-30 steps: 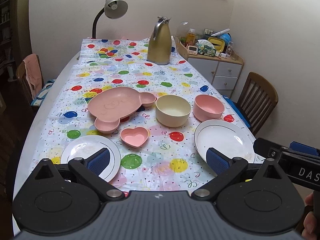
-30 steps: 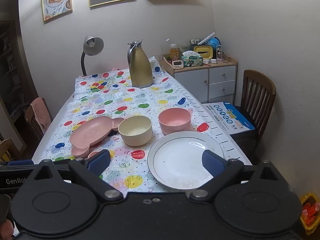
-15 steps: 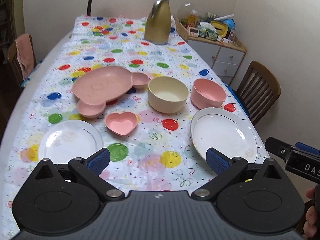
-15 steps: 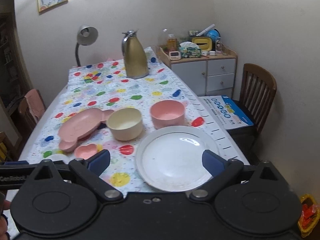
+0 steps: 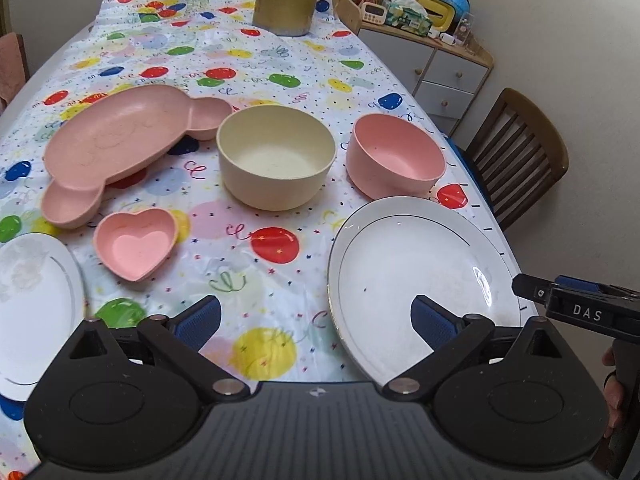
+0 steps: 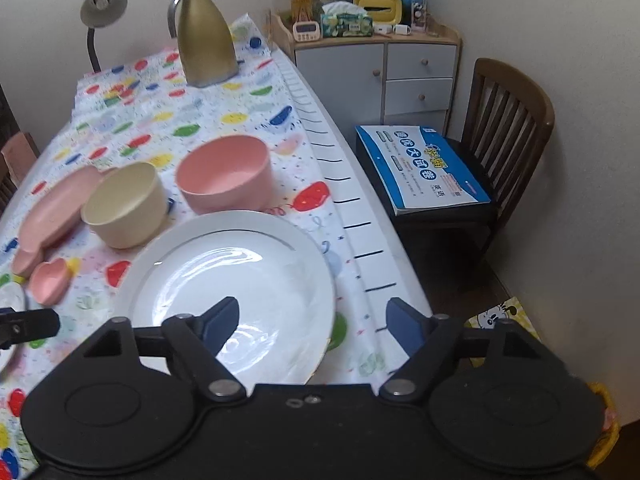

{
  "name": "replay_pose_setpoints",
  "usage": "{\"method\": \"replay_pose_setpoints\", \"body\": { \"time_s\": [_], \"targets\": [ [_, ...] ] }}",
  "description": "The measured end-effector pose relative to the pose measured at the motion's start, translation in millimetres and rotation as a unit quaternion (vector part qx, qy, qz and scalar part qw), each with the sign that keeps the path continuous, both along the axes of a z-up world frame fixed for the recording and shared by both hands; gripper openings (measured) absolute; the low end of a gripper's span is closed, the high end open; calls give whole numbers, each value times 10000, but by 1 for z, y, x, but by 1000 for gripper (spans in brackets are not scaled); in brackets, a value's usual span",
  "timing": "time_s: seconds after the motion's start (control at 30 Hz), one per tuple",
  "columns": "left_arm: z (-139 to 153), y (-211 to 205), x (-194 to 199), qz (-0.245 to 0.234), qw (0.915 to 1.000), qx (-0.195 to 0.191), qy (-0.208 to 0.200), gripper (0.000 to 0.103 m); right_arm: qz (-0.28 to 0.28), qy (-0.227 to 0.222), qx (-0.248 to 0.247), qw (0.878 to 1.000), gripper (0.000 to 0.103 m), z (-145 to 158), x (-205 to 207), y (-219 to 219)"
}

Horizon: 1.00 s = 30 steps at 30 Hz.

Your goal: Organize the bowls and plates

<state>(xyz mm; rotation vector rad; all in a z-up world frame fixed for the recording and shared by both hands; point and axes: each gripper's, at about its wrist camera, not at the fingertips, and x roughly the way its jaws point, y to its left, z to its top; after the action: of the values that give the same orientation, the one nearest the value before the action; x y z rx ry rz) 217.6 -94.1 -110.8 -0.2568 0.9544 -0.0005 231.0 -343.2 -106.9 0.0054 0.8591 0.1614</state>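
your left gripper (image 5: 316, 318) hangs low over the near edge of the table (image 5: 280, 52), its jaws spread wide and holding nothing. your right gripper (image 6: 312, 320) is also wide apart and empty; its left finger sits over the near part of the large white plate (image 6: 240, 268), its right finger past the table's right edge, so the plate's right rim lies between them, though you cannot tell whether either pad touches it.

that large white plate lies at the near right of the table on the balloon-print cloth (image 5: 276, 248). just beyond it stands the pink bowl (image 5: 394, 156), and left of that, close beside it, the cream bowl (image 5: 276, 156). further left lies the pink bear-shaped divided plate (image 5: 120, 140), one ear compartment just beside the cream bowl. the small pink heart dish (image 5: 136, 242) sits near the plate's other ear, toward you. a second white plate (image 5: 36, 304) lies at the near left, partly cut off by the frame.

at the far end stands a gold jug (image 6: 206, 36) with a desk lamp (image 6: 100, 12) to its left. right of the table there is a wooden chair (image 6: 508, 120) carrying a blue booklet (image 6: 420, 168), and behind it a cabinet (image 6: 376, 64) with clutter on top
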Motion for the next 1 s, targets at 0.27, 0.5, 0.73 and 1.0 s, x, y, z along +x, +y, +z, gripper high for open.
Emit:
{"method": "replay_pose_setpoints", "body": {
  "time_s": [0.27, 0.5, 0.73, 1.0],
  "targets": [
    [-24, -4, 26, 178, 9989, -135, 423, 82, 467, 630, 394, 9961, 52, -26, 46, -12],
    [-34, -11, 35, 124, 9973, -385, 611, 64, 653, 1008, 670, 9905, 34, -35, 62, -20],
    [-43, -12, 40, 36, 9950, -670, 740, 38, 783, 1129, 803, 9873, 17, -34, 65, -25],
    [-48, -11, 46, 71, 9937, -711, 866, 23, 630, 1314, 1069, 9835, 7, -38, 70, -34]
  ]
}}
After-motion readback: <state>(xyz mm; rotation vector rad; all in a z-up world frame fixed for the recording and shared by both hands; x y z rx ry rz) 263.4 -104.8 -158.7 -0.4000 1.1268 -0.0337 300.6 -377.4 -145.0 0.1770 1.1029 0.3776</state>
